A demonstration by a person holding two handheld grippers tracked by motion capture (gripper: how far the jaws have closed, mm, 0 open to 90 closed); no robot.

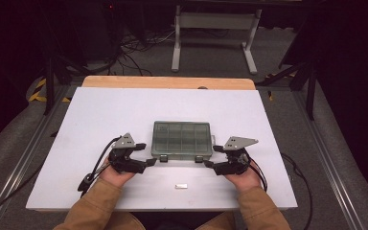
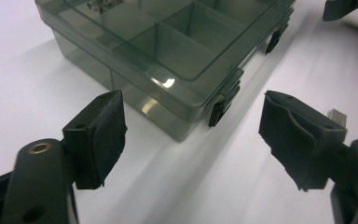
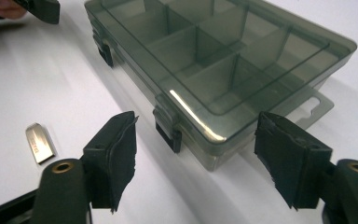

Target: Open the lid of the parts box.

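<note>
A white table [image 1: 100, 120] stands in a dark room. The green box [image 1: 181, 140] sits near its front edge, lid shut, both clips down. The left gripper [image 1: 149, 154] and right gripper [image 1: 211, 156] wait half open by the clips, holding nothing. Opening hasn't started.

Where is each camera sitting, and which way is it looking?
High view: above the person's side, looking forward and down at the table; forearms, hands, both grippers show.
Left gripper view: rides the left gripper, facing the box's left latch.
Right gripper view: rides the right gripper, facing the right latch.
Shared: box, small metal piece.
</note>
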